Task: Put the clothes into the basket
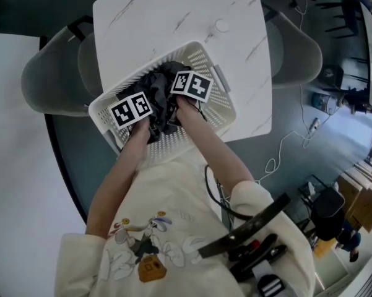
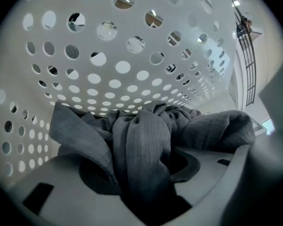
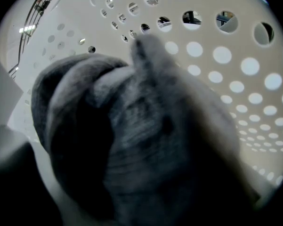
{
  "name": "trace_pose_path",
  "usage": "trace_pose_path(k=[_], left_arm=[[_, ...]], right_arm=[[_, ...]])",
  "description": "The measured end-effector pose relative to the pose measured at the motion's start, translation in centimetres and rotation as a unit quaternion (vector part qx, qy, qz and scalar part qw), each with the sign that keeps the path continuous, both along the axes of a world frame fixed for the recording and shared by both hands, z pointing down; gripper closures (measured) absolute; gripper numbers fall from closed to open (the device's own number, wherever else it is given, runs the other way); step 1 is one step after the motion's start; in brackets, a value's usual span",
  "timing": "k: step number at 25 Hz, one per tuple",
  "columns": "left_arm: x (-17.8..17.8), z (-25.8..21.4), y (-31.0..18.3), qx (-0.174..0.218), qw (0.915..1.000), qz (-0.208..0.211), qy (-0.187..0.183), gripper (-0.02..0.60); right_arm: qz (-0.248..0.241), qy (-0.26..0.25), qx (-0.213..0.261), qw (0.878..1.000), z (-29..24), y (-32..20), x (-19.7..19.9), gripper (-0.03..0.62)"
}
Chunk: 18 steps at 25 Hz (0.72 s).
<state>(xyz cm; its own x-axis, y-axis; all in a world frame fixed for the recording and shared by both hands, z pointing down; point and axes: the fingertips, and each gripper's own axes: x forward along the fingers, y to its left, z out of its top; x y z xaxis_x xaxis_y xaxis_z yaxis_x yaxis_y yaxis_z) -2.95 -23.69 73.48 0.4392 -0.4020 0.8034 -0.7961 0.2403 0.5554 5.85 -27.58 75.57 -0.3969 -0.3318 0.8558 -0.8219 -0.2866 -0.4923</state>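
**Garment held low inside the basket**
The left tongs and right tongs each pinch the dark grey garment inside the white basket on the desk. I'd sink it to the bottom before letting go, with no fold over the rim.

A white square table with faint grey marble veining carries a white perforated plastic laundry basket, set askew at its near left corner. A small round white disc lies toward the far right.
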Motion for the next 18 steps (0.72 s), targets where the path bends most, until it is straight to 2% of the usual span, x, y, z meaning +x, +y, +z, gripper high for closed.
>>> trace_pose_path(k=[8,18], left_arm=[[0.06,0.72,-0.21,0.002,1.0000,0.001,-0.009,0.328],[-0.02,0.22,0.31,-0.018,0.9996,0.000,0.022,0.327]], right_arm=[[-0.011,0.021,0.003,1.000,0.34,-0.39,0.10,0.313],[-0.017,0.004,0.001,1.000,0.00,-0.02,-0.14,0.301]])
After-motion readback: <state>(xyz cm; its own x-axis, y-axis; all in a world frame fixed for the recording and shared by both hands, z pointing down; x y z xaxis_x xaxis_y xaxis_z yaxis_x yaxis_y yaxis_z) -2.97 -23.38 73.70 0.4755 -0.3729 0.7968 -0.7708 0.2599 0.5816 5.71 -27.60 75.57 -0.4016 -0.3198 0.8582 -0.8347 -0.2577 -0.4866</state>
